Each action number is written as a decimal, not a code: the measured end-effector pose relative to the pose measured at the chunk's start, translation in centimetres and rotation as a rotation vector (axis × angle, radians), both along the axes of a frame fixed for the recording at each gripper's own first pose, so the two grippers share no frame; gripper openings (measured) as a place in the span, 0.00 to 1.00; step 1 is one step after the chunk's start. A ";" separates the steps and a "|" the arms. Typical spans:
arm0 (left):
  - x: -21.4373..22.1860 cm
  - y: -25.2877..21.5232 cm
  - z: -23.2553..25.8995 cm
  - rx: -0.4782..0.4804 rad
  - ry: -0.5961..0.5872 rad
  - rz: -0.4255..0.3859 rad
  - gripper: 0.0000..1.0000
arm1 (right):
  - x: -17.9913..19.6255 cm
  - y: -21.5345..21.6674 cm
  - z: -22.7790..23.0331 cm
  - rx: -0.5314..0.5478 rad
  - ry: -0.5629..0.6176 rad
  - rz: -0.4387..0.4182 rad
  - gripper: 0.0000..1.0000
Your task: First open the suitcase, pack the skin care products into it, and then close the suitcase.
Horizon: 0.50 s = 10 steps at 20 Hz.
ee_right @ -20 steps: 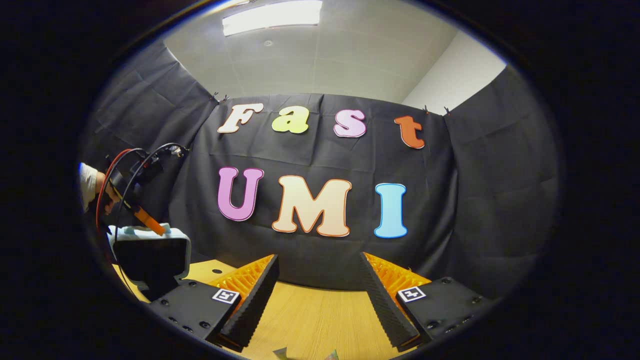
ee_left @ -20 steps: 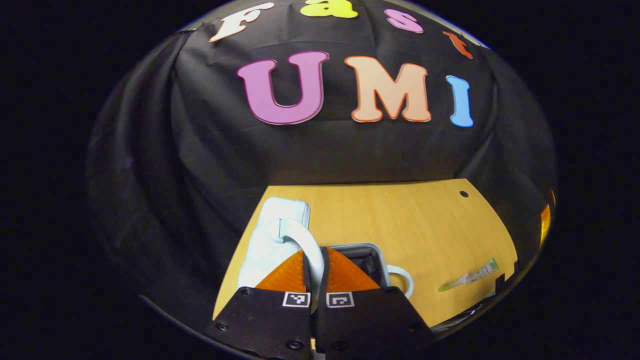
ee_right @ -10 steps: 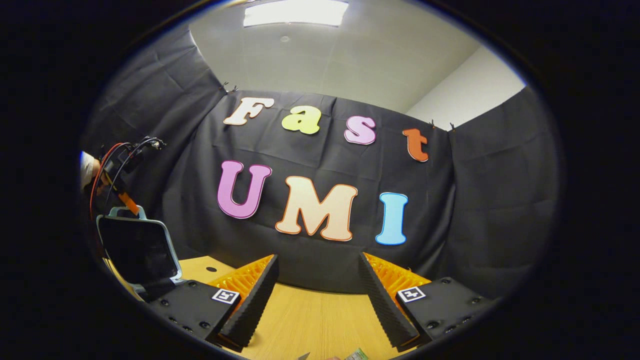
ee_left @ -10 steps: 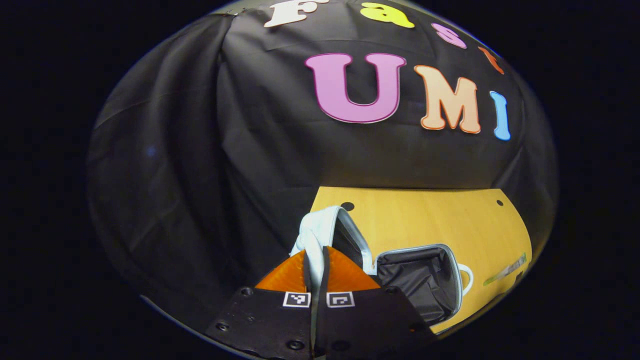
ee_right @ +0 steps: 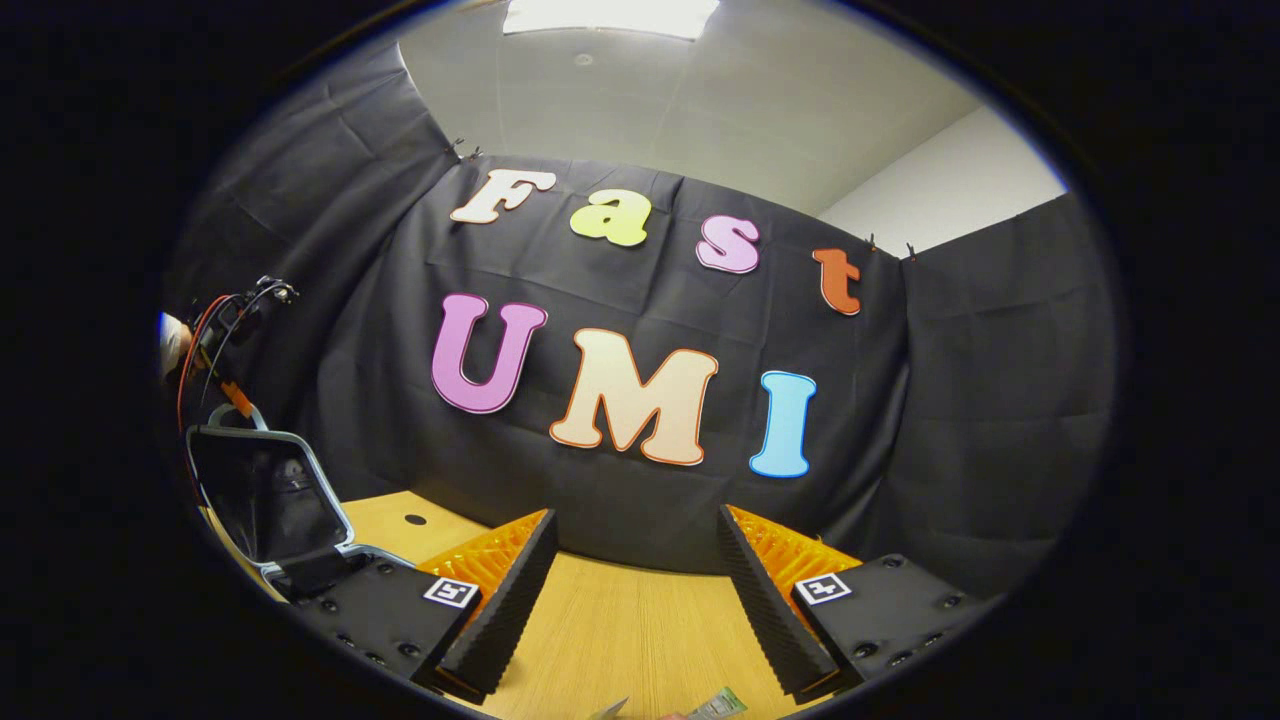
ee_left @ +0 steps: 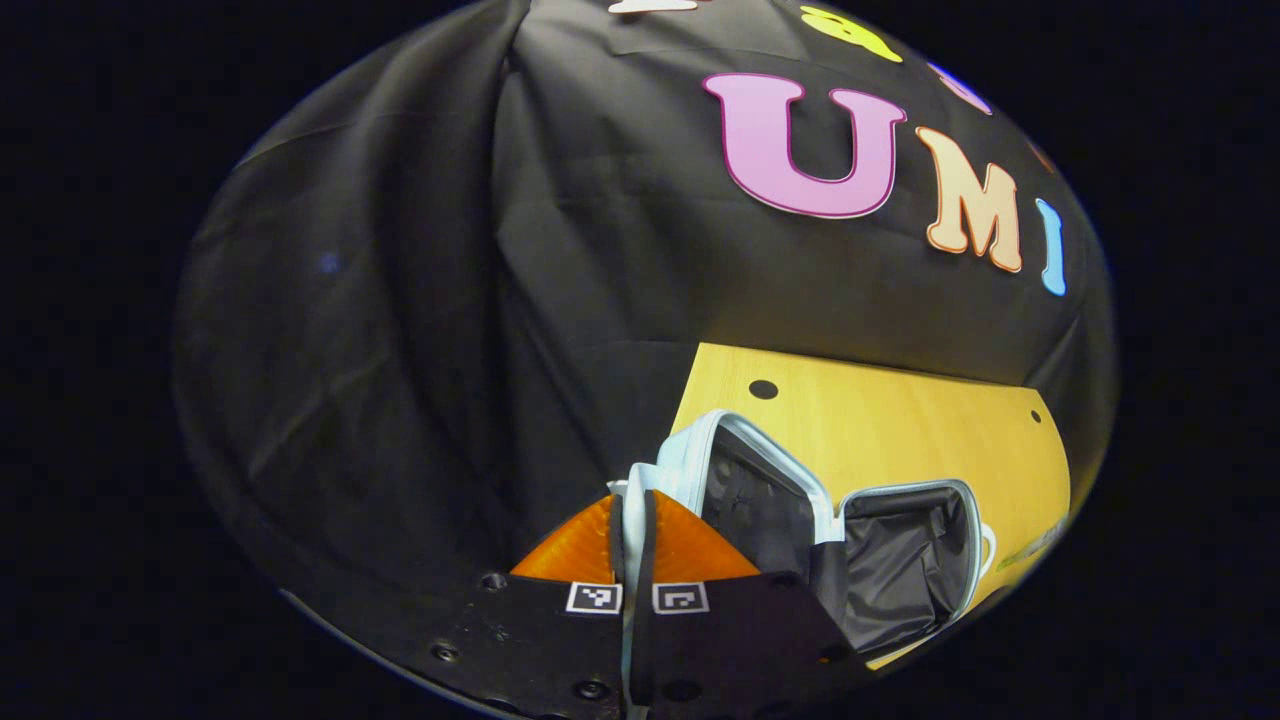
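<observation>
- On the wooden table (ee_left: 900, 430), at its left end, the suitcase (ee_left: 900, 560) lies open, its lid (ee_left: 745, 480) raised and dark lining showing.
- The left gripper (ee_left: 630, 520) is clamped on the lid's pale handle.
- The right gripper (ee_right: 635, 590) hovers above the table, jaws spread wide and holding nothing.
- A packet (ee_right: 718, 705) lies by the near edge.

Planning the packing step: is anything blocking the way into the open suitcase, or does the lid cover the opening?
Nothing visible does. The left gripper holds the lid raised by its handle, so the suitcase shows a bare dark lining. The right gripper hangs open over the table, nothing between its fingers.
</observation>
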State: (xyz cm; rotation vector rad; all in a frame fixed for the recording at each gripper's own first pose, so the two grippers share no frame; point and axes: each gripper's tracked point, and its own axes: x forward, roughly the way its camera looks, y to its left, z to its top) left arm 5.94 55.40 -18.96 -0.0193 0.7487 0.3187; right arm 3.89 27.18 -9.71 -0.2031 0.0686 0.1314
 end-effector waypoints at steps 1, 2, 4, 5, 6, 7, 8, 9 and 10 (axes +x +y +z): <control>0.0 0.5 -0.6 -0.005 0.003 0.008 0.00 | 0.1 0.1 0.1 -0.014 -0.002 0.000 1.00; -0.1 1.2 -1.5 -0.010 0.015 0.016 0.00 | 0.1 0.2 0.1 -0.024 -0.006 -0.001 1.00; -0.6 2.5 -3.2 -0.017 0.028 0.041 0.00 | 0.2 0.3 0.1 -0.030 -0.007 -0.006 1.00; -1.0 3.2 -4.3 -0.017 0.038 0.055 0.00 | 0.3 0.3 -0.1 -0.033 -0.002 -0.011 1.00; -1.3 3.7 -5.4 -0.025 0.047 0.073 0.00 | 0.5 0.2 -0.3 -0.038 0.004 -0.018 0.99; -1.9 4.3 -6.7 -0.033 0.060 0.090 0.00 | 0.6 -0.1 -0.5 -0.045 0.013 -0.027 0.99; -2.2 4.8 -8.1 -0.044 0.073 0.101 0.00 | 0.7 -0.3 -0.7 -0.047 0.024 -0.036 0.99; -2.6 5.2 -9.4 -0.051 0.087 0.115 0.00 | 0.8 -0.6 -0.9 -0.046 0.036 -0.044 0.99; -2.8 5.6 -10.4 -0.056 0.098 0.131 0.00 | 1.0 -1.0 -1.1 -0.045 0.046 -0.053 0.99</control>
